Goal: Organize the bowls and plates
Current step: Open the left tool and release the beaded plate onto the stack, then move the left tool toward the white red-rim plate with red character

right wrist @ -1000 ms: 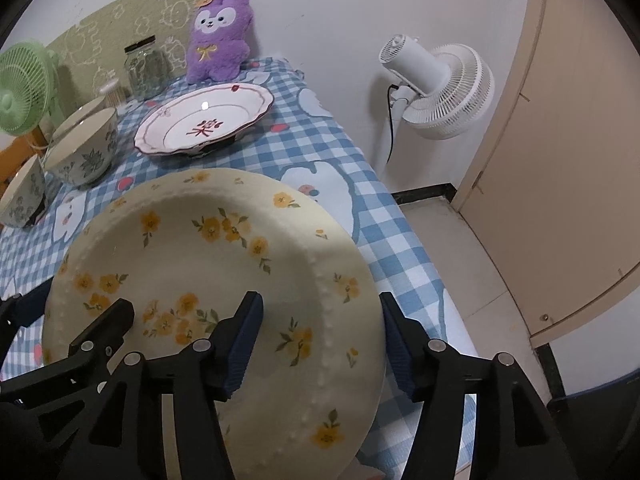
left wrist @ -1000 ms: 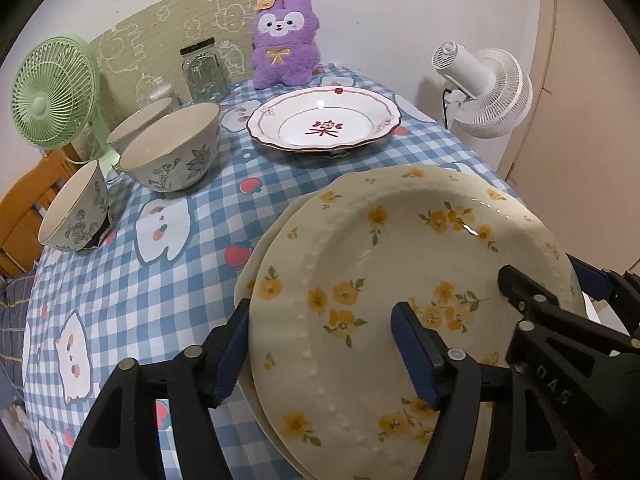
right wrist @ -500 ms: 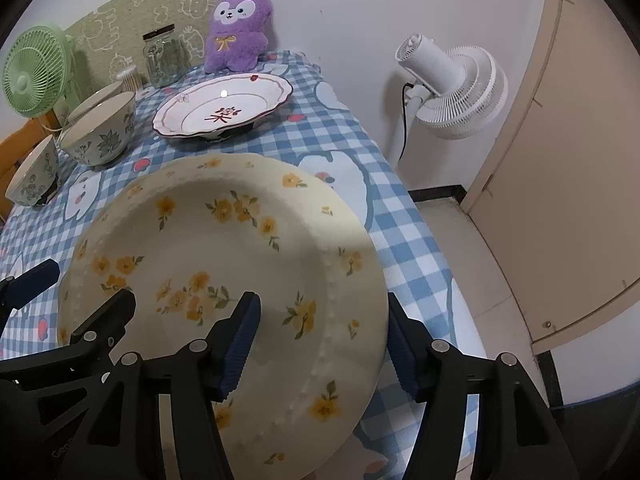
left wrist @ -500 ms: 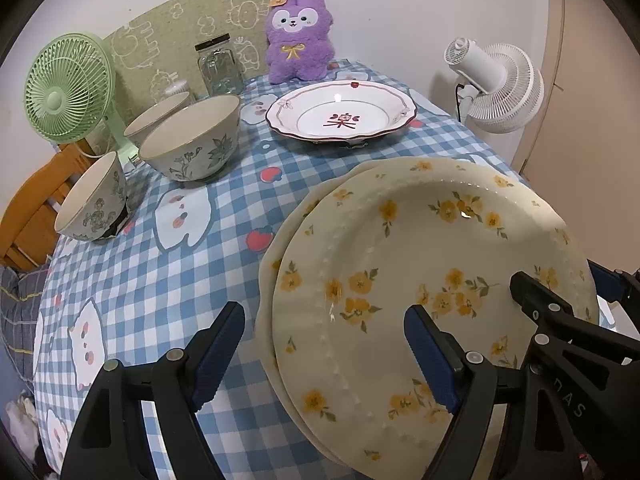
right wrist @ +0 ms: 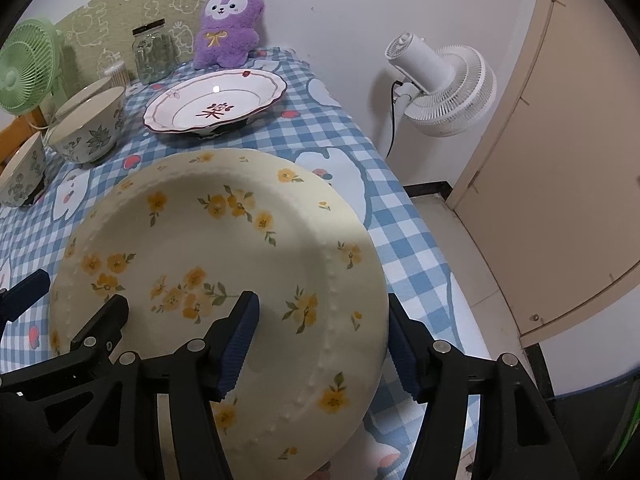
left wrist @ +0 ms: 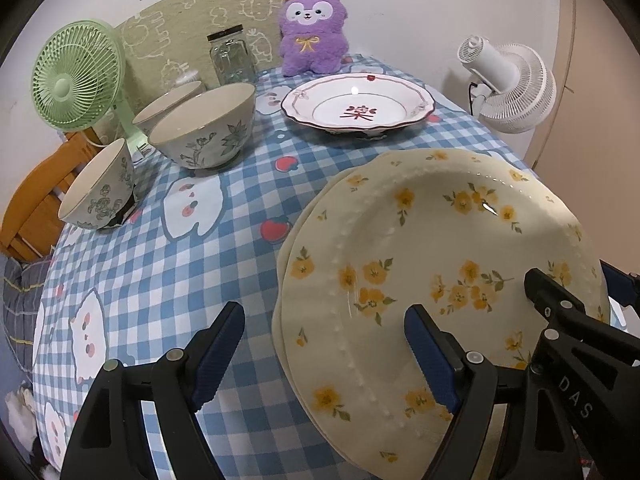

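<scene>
Two stacked cream plates with yellow flowers [left wrist: 432,264] lie at the table's near right; the top plate shows in the right wrist view [right wrist: 224,264]. My left gripper [left wrist: 324,354] is open, straddling the stack's left rim. My right gripper [right wrist: 322,342] is open, straddling the right rim. A white plate with a red rim [left wrist: 358,104] sits behind. Three flowered bowls stand at the left: a large one [left wrist: 204,126], one behind it [left wrist: 166,102], and a small tilted one [left wrist: 98,186].
A green desk fan [left wrist: 76,74], a glass jar [left wrist: 232,54] and a purple plush toy [left wrist: 312,30] line the table's back. A white floor fan [right wrist: 440,84] stands off the right edge. A wooden chair [left wrist: 28,208] is at the left.
Both grippers have drawn back and risen a little from the stacked plates. The plates look unmoved. The jaws stay open.
</scene>
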The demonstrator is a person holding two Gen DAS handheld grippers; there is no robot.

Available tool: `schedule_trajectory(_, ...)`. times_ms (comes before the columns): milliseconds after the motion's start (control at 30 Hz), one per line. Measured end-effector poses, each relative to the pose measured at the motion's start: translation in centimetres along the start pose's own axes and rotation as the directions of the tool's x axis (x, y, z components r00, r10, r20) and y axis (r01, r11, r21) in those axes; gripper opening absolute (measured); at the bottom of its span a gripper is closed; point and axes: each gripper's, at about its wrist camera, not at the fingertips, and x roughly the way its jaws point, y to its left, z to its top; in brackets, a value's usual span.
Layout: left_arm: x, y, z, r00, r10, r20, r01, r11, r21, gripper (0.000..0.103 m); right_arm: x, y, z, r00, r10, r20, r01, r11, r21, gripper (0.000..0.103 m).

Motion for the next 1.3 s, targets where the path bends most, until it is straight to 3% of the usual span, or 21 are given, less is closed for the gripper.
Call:
schedule_trajectory(367,-0.2,0.3,0.2,1.000,-0.031,0.001,0.031,1.000,-0.001,0.084,0.0,0.2,0.3,1.000,-0.003,-0.011,0.002,1.000,-0.022,0.066)
schedule_trajectory(667,-2.7,1.2,0.7,0.997,-0.043,0.066,0.044,0.999,-0.013,0.084,-3.2,0.3,0.8,0.997,-0.023,0.078,0.026,0.999,-0.026,0.066)
schedule_trajectory(933,-5.1,2.2,1.5,0.993,-0.030,0.117,0.034,0.999,-0.029,0.084,-6.0,1.1,1.6,0.986,0.006,0.170,0.011,0.995,-0.102,0.066)
schedule_trajectory(1300,-7.2,2.8,3.0,0.987,-0.005,0.162,0.010,0.999,-0.033,0.084,-7.9,1.1,3.7,0.971,0.080,0.224,-0.050,0.989,-0.138,0.066)
